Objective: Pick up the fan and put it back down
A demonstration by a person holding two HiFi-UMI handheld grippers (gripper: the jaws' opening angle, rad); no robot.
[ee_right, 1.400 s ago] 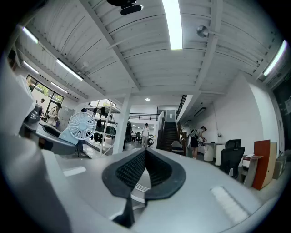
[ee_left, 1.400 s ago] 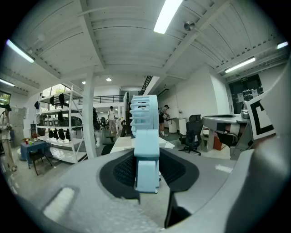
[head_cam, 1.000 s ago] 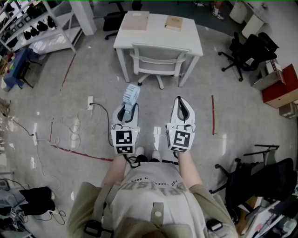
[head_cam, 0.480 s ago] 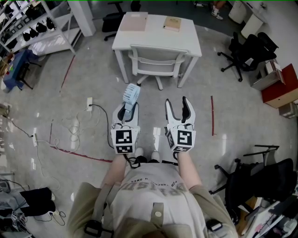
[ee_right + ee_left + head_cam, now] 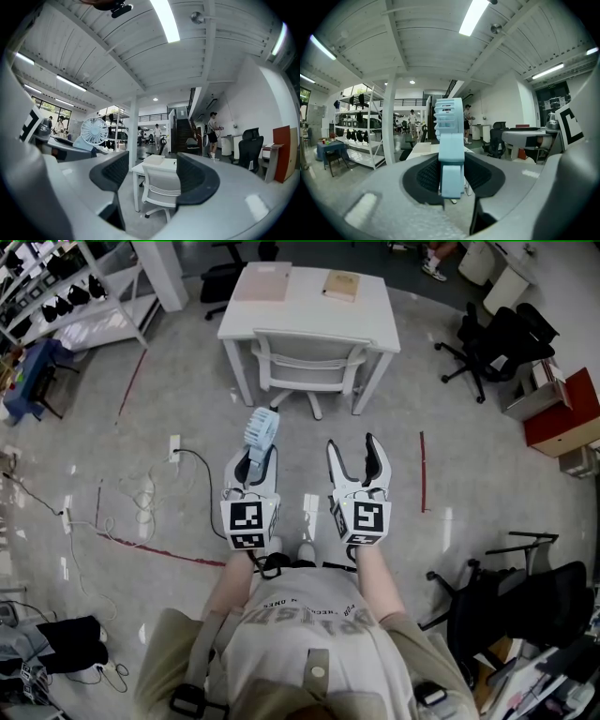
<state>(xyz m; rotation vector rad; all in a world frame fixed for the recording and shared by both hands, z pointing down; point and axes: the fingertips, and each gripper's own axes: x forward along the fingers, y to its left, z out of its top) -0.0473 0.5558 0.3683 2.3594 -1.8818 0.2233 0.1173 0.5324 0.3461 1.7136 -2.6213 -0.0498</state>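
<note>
A light blue hand-held fan stands upright in my left gripper, which is shut on its handle over the floor. In the left gripper view the fan rises between the dark pads, its grille edge-on. My right gripper hovers beside it to the right. Its jaws have just been opening and now stand open with nothing between them. The right gripper view shows the empty gripper, with the fan's round grille off to the left.
A white table with a white chair pushed in stands ahead, carrying a book and a pad. Cables lie on the floor at left. Black office chairs and a red cabinet stand at right.
The right gripper's jaws went from shut to wide open. The left gripper kept its hold on the fan and drifted slightly forward.
</note>
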